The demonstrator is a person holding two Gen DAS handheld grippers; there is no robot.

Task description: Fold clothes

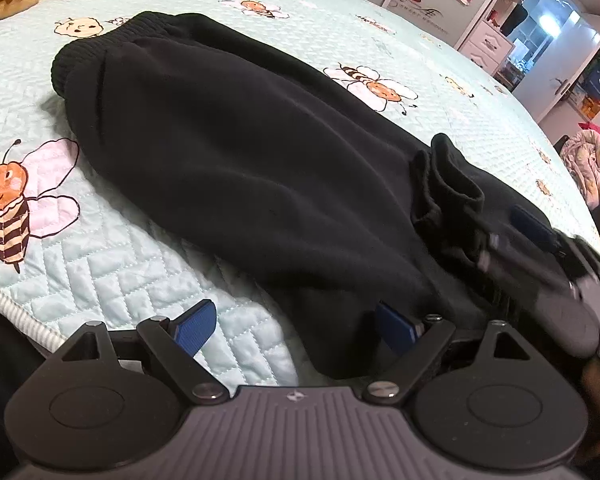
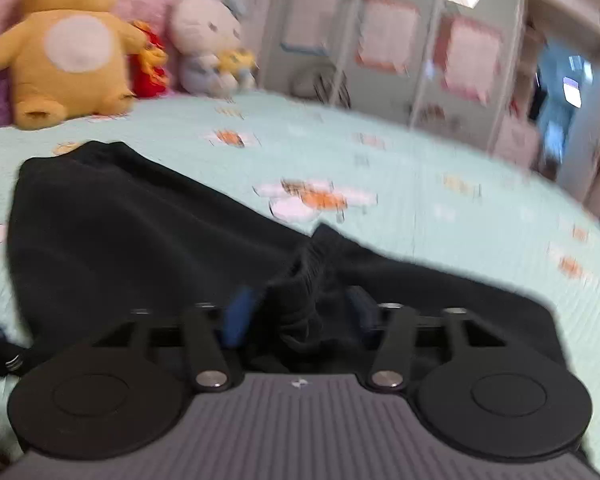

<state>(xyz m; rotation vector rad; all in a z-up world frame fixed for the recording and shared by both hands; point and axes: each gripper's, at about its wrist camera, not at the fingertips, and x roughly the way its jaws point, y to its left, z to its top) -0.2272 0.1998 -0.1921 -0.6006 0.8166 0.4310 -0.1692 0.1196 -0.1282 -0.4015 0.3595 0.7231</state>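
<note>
Black fleece trousers (image 1: 240,168) lie folded lengthwise on the bed, ribbed waistband (image 1: 84,56) at the far end. My left gripper (image 1: 296,322) is open at the near edge of the bed. Its right pad sits over the cloth's near edge and its left pad over the quilt. In the right wrist view the trousers (image 2: 120,232) stretch away to the left. A bunched cuff (image 2: 312,272) stands between the blue pads of my right gripper (image 2: 300,308), whose jaws stand apart without clearly pressing it. The left wrist view shows that gripper (image 1: 508,240) blurred beside the cuff (image 1: 448,184).
The bed has a pale green quilt (image 1: 112,280) printed with bees. Plush toys, a yellow one (image 2: 68,48) and a white one (image 2: 208,40), sit at the headboard. White cupboards (image 2: 380,48) stand beyond the far side. The bed's near edge (image 1: 20,316) runs under my left gripper.
</note>
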